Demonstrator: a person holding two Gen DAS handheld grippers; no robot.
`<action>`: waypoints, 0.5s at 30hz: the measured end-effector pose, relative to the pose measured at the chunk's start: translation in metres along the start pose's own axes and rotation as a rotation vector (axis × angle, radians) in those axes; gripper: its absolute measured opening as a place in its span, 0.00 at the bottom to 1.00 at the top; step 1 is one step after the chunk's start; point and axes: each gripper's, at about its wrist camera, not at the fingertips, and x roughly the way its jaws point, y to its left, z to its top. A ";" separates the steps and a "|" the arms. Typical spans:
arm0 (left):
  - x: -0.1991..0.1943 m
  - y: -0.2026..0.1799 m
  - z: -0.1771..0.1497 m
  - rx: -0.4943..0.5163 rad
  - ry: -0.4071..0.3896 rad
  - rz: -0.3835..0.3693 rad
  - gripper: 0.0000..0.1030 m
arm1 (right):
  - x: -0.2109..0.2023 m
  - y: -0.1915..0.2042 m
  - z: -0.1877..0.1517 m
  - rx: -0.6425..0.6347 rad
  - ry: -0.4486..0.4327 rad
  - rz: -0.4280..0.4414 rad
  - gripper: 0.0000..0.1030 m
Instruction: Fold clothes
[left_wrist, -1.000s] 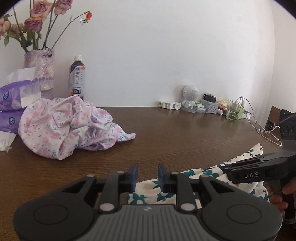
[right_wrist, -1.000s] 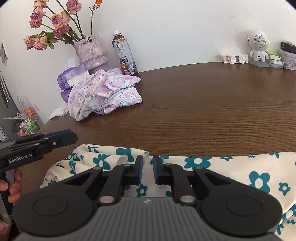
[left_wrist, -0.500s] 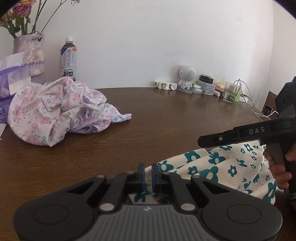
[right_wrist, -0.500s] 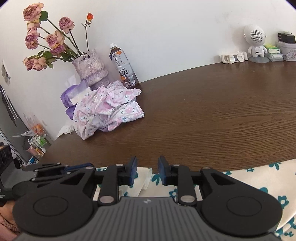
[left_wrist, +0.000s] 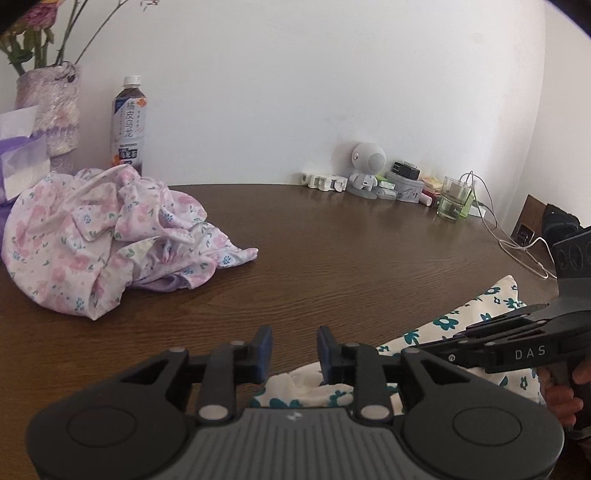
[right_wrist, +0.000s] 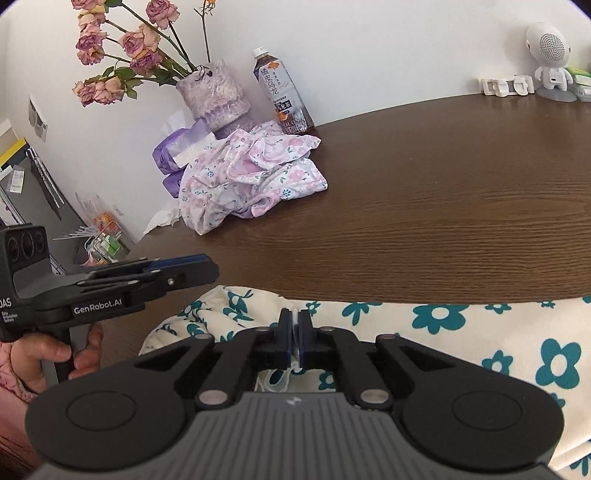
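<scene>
Right wrist view shows the cream garment with teal flowers (right_wrist: 461, 332) spread along the near edge of the brown table (right_wrist: 424, 206), bunched at its left end; the right gripper (right_wrist: 295, 334) has its jaws pressed together on a thin fold of the cloth's edge; the likeliest fault, as I judge it, is that so slight a bite slips free if the cloth is pulled or lifted, since only a sliver sits between the pads; a second risk is that the bunched left end drags and creases, because nothing pins it; in the left wrist view the left gripper (left_wrist: 294, 349) stands with its jaws apart, a clear gap between them, holding nothing, its fingertips above the table just beyond the garment's rumpled corner; the two tools are close and could knock together; a pink floral garment (left_wrist: 107, 236) lies crumpled in a heap well apart, near a bottle (left_wrist: 128, 125) and a vase (right_wrist: 214, 99).
</scene>
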 end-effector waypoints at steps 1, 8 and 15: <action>0.005 0.001 0.002 0.003 0.009 -0.014 0.22 | 0.000 0.000 -0.001 -0.001 0.002 0.003 0.03; 0.016 -0.003 -0.005 0.100 0.108 -0.096 0.04 | -0.002 0.000 -0.004 -0.008 0.015 0.026 0.03; 0.002 -0.001 -0.011 0.156 0.106 -0.109 0.04 | -0.004 -0.012 -0.001 0.051 -0.010 -0.001 0.09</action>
